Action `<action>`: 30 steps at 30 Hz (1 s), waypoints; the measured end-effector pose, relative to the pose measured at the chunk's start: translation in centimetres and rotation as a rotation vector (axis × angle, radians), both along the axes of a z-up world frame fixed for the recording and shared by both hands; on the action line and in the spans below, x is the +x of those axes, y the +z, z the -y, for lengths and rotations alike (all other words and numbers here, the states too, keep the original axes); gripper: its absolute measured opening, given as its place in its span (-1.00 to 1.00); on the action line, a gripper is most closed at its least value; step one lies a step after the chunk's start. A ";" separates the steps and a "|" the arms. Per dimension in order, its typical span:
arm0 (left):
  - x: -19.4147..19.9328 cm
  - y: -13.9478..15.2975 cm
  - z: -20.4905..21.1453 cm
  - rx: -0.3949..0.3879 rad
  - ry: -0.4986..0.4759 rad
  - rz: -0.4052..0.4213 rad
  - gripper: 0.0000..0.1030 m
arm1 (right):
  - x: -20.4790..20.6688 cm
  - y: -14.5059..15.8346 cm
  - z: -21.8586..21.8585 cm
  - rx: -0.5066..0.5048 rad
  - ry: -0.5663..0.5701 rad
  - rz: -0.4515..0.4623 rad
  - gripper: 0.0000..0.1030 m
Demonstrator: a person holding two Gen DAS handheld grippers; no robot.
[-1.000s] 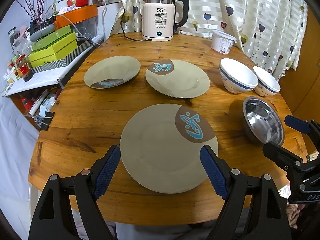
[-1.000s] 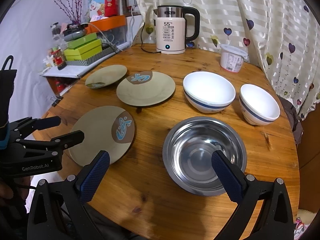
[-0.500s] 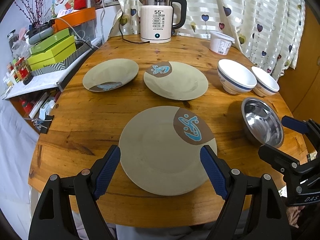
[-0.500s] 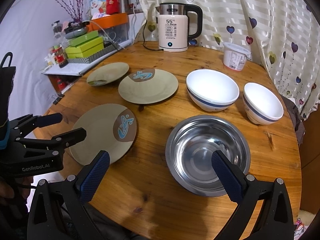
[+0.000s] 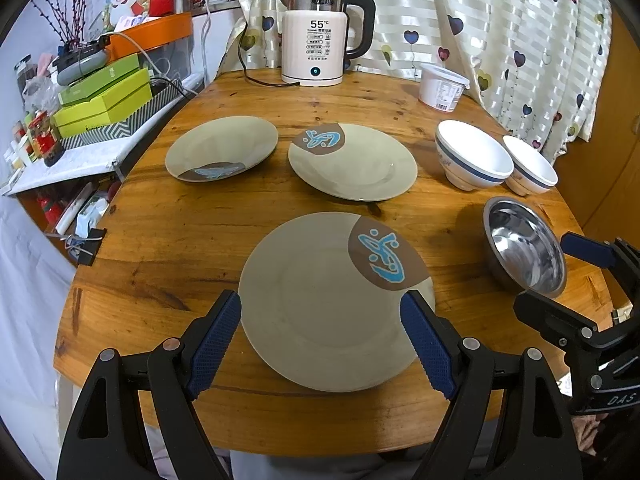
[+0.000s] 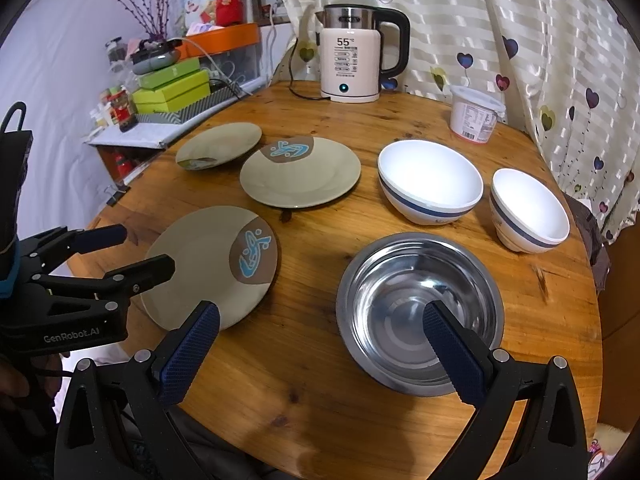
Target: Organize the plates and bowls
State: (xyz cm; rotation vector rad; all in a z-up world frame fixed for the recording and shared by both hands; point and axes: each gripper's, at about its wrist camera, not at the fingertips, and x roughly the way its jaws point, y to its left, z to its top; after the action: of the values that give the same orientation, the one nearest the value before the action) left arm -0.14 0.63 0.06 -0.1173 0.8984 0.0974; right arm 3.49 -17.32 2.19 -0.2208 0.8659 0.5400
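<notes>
Three beige plates with brown-and-blue patches lie on the round wooden table (image 5: 192,232): a near plate (image 5: 320,300) (image 6: 200,264), a middle plate (image 5: 356,164) (image 6: 304,172) and a far-left plate (image 5: 220,146) (image 6: 220,144). Two white bowls with blue bands, a big bowl (image 5: 472,156) (image 6: 430,180) and a small bowl (image 5: 530,168) (image 6: 528,208), stand at the right. A steel bowl (image 5: 524,246) (image 6: 416,312) sits near the front right. My left gripper (image 5: 320,344) is open over the near plate's front edge. My right gripper (image 6: 316,352) is open, one finger above the steel bowl.
An electric kettle (image 5: 320,36) with its cord stands at the table's far edge, a white lidded tub (image 5: 440,88) beside it. A side shelf with green boxes (image 5: 104,96) and small jars flanks the left. A heart-patterned curtain (image 5: 500,20) hangs behind.
Both grippers have drawn back slightly and risen; the table's things sit a little lower in each view. Nothing was gripped or moved.
</notes>
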 end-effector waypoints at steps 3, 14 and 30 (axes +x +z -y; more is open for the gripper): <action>0.1 -0.2 0.0 -0.009 -0.007 -0.006 0.60 | 0.0 0.0 -0.1 -0.002 0.003 -0.001 0.99; 0.2 -0.8 -0.5 -0.010 0.011 -0.027 0.60 | 0.2 0.0 -0.6 -0.005 0.015 -0.004 0.99; 0.8 -1.1 -2.0 -0.053 0.027 -0.032 0.60 | 1.0 0.1 -1.8 0.003 0.036 -0.018 0.99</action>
State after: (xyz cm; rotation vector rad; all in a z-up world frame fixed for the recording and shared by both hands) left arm 0.66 2.66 -1.00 -0.1776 0.9321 0.1015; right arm 4.51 -15.48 2.34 -0.2297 0.8796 0.5772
